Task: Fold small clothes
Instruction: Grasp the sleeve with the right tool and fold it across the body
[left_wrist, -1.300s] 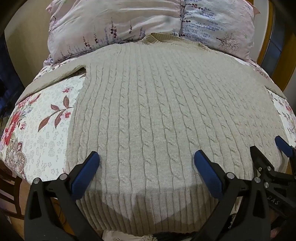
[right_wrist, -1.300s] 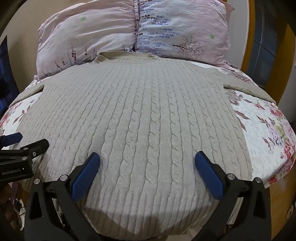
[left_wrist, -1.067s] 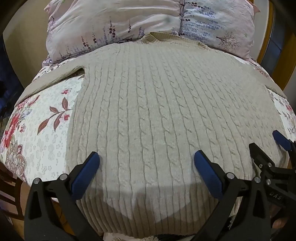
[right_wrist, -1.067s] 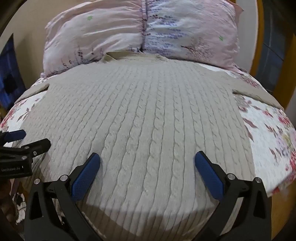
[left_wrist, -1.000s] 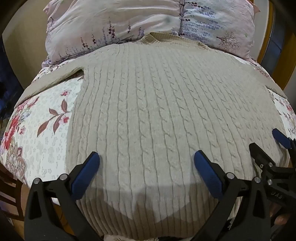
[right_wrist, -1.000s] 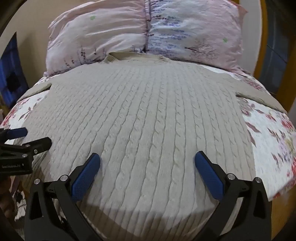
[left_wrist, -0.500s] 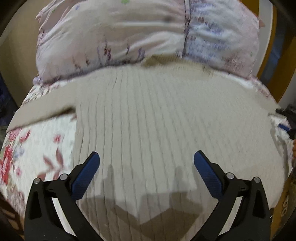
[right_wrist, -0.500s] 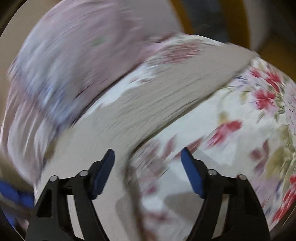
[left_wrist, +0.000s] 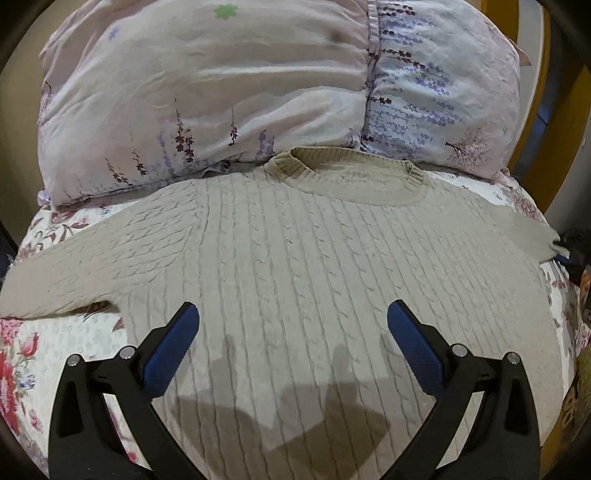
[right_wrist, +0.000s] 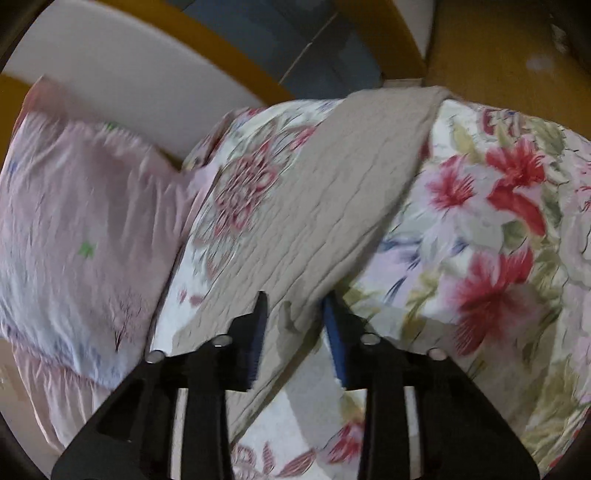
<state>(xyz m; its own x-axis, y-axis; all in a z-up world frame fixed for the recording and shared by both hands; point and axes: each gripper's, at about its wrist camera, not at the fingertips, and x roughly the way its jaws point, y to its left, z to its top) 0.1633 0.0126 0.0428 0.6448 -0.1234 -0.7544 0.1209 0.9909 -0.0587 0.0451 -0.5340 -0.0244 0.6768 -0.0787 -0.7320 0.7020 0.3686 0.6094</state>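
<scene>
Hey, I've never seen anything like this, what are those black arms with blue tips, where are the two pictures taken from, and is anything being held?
There is no robot here. A person holds a hand-held clamp in each hand, and each clamp has a wide-angle camera looking out along its two blue-padded fingers.

One picture is from the left gripper. Its fingers are spread wide above a beige cable-knit sweater laid flat on a floral bedspread, with the neckline toward two pillows. It holds nothing.

The other picture is from the right gripper, off at the side of the bed. Its fingers have closed in around the sweater's sleeve, which runs out across the bedspread. That picture is somewhat blurred, but the sleeve appears pinched between them, probably to fold it inward.
</scene>
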